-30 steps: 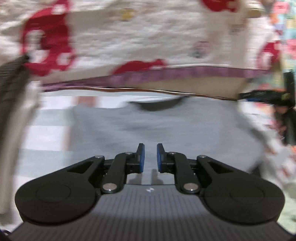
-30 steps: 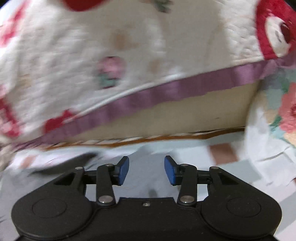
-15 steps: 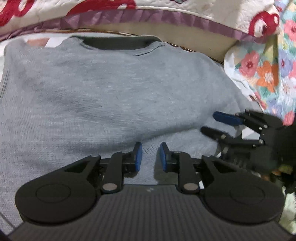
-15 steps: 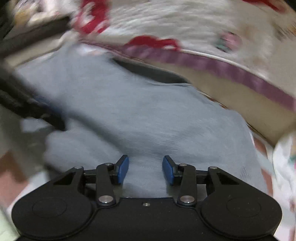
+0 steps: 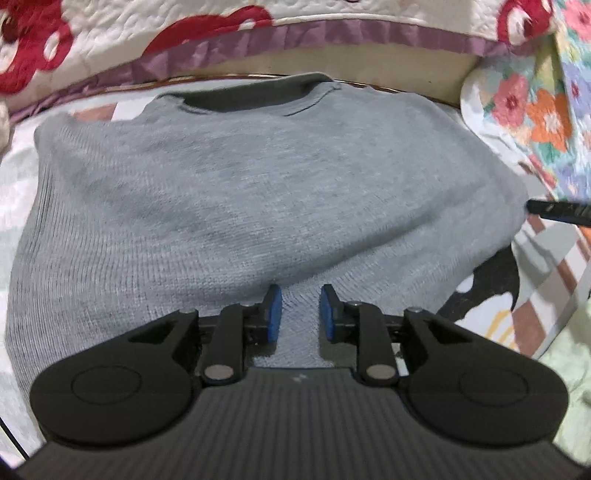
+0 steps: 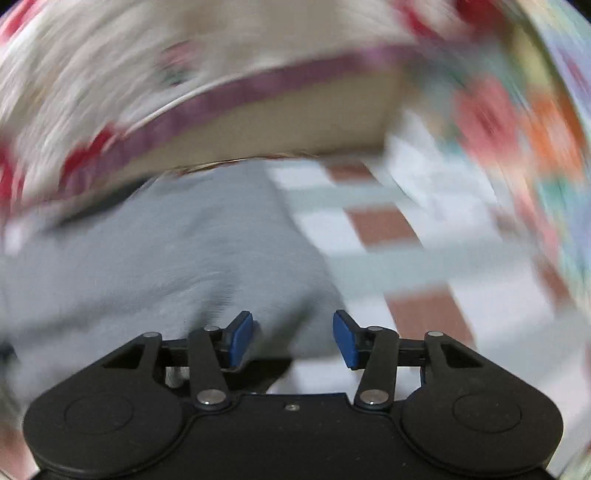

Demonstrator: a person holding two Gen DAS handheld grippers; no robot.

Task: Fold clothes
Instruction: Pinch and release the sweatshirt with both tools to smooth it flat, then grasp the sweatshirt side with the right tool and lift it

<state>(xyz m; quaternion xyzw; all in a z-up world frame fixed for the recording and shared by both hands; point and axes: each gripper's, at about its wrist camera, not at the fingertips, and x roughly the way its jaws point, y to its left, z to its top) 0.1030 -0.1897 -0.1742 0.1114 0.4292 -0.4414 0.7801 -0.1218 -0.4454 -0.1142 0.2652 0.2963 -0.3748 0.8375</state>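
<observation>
Grey sweater lies flat on bed, neckline far, hem toward both grippers; long axis runs neckline to hem. Left gripper over hem near sweater's middle, jaws just opening, narrow gap, knit between pads, not pinched. Right gripper at sweater's right hem corner, jaws just opening wider, nothing clamped; view blurred. Likely next: grasp hem, left nearer.

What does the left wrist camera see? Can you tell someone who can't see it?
A grey sweater lies spread flat, collar at the far side. The left tongs are open just over its near hem, blue pads apart. A red-patterned quilt lies behind.
</observation>
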